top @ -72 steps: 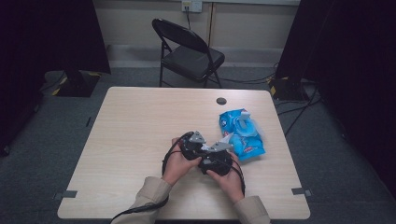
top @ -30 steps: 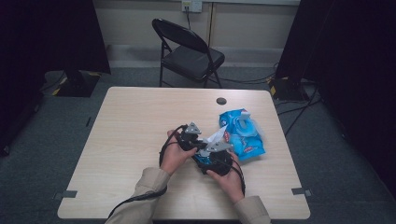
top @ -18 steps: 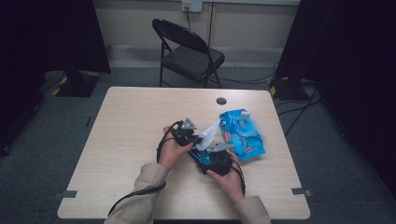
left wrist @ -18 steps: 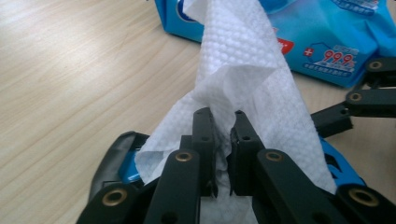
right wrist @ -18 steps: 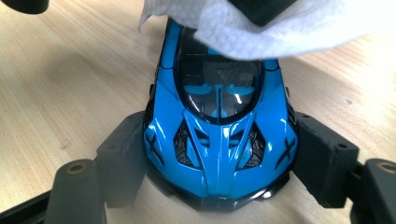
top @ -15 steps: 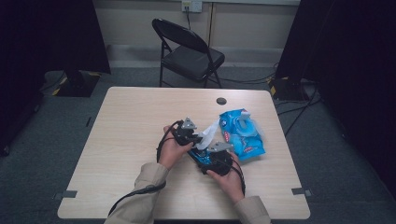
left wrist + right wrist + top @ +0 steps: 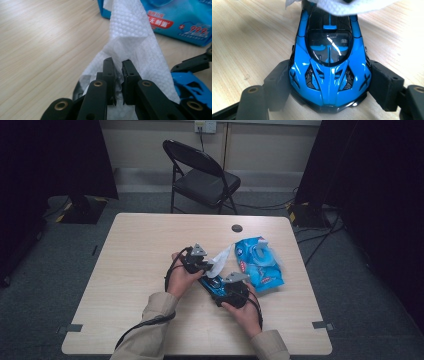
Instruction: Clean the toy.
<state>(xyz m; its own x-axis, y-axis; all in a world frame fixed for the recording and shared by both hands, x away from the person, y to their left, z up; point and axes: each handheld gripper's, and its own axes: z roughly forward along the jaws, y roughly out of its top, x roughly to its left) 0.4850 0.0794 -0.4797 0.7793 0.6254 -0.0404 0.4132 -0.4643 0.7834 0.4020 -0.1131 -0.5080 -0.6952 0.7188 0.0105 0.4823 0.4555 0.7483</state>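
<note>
A light wood-grain desk (image 7: 140, 270) with rounded corners is seen from above on grey carpet, in a dim room with dark curtains at both sides and a pale wall at the back. A black folding metal chair (image 7: 202, 177) is set beyond the far edge of the desk, well apart from it. Black cables are strewn over the floor off the far right corner, and tape marks are stuck on the carpet by the near corners. A small dark round disc (image 7: 237, 228) is seen near the far edge, right of its middle.

A blue plastic pack of wet wipes (image 7: 260, 262) with a lighter blue lid lies towards the right edge of the desk. Just left of it, around the middle of the desk, a glossy blue and black toy sports car (image 7: 329, 67) is clamped at its flanks by the jaws of the right hand-held gripper (image 7: 235, 287), its wheels on the desk as far as can be told. A white embossed wet wipe (image 7: 132, 47) is pinched between the closed jaws of the left hand-held gripper (image 7: 118, 75) and is draped over the car's far end; that end is hidden by the sheet in the right gripper view. Both sleeves are seen over the near edge, and a black cable is trailed from the left one.
</note>
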